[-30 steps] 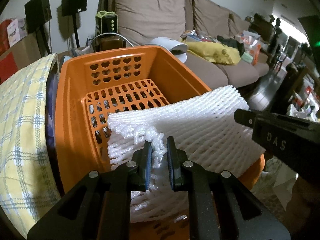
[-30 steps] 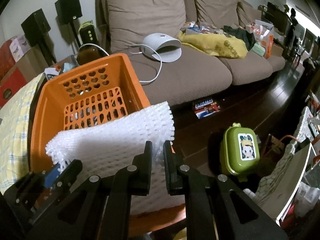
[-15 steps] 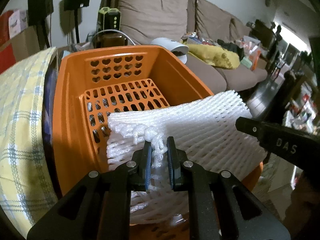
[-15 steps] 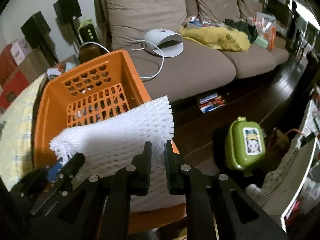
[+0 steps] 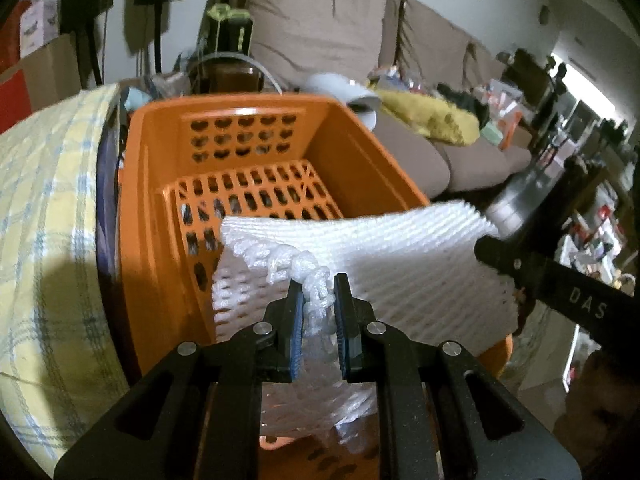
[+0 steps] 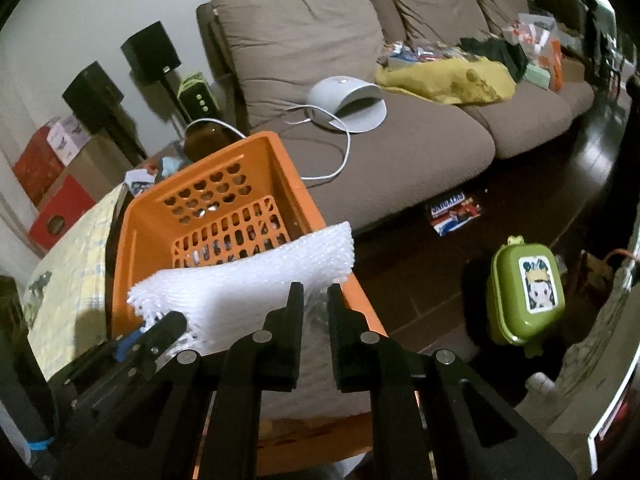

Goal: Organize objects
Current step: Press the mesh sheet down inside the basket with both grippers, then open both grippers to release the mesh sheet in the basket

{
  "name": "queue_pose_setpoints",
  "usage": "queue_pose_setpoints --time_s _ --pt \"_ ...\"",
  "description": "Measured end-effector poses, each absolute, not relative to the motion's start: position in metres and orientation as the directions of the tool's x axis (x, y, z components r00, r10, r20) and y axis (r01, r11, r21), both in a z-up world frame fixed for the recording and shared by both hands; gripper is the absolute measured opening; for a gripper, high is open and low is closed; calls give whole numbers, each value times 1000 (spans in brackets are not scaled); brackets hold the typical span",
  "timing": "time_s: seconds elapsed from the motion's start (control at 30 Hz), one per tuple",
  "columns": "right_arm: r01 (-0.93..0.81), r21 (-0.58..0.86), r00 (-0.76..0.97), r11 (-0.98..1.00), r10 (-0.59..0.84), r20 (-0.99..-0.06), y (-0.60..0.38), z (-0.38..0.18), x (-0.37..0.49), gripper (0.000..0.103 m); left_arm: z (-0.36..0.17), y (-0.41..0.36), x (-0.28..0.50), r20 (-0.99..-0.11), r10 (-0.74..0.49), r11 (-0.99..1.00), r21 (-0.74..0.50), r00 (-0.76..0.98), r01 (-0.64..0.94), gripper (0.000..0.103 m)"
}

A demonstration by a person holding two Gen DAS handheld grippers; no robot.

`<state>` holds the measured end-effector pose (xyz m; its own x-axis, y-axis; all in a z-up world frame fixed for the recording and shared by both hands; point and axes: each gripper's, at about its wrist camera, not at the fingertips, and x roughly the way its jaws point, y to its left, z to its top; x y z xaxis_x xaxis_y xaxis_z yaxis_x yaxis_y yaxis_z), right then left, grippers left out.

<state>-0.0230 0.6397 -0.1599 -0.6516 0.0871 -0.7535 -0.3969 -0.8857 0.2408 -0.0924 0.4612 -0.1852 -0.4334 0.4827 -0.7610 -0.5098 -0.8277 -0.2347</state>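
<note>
1. Foam netting point(image 5: 400, 256), a white mesh sheet, hangs stretched between my two tongs over the near part of the orange basket point(image 5: 168, 208).
2. Left gripper point(image 5: 317, 300): jaws nearly together, pinching a bunched, twisted corner of the netting between the blue pads point(image 5: 297, 320). The crumpled foam fills the narrow gap.
3. Right gripper point(image 6: 315, 300): jaws also close together, only a slim gap. The netting's near edge runs into that gap, and I read it as nipped there, though the contact itself is shadowed in the right wrist view.
4. From the left wrist view, the right tong shows as a dark bar at the sheet's right edge; from the right wrist view, the left tong sits at the sheet's near-left corner.
5. The netting sags slightly in the middle; its far-right corner juts past the basket's right rim.
6. The basket's slotted floor is visible beyond the sheet, and the far wall has heart-shaped holes.
7. Surroundings: yellow plaid cloth point(image 5: 44, 216) just left of the basket; brown sofa point(image 6: 400, 148) far behind; green lidded box point(image 6: 524, 292) on the dark floor to the right, well apart from the basket.
</note>
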Motion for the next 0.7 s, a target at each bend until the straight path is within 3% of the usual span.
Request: queue_pose_setpoints --time_s 0.3,0.4,0.5,0.63,0.7 --pt "-387 215 -604 -897 70 -794 634 -175 -31 14 -191 449 -90 -767 456 -854 -233 -452 -465 17" --pt "-377 214 -608 -901 67 -791 631 -171 -30 17 -187 446 -91 -765 455 -855 -233 -455 -464 24" --pt "-376 219 -623 -900 71 -779 630 -166 -28 17 -182 441 -89 -762 433 -868 -208 -482 -451 39" --pt "-384 221 -621 -896 74 -780 632 -165 -27 20 -178 433 -91 -762 429 -873 -211 -485 -440 40" --pt "-389 220 -617 -894 76 -783 634 -166 -27 20 -175 427 -90 -756 428 -875 -210 -495 -435 46"
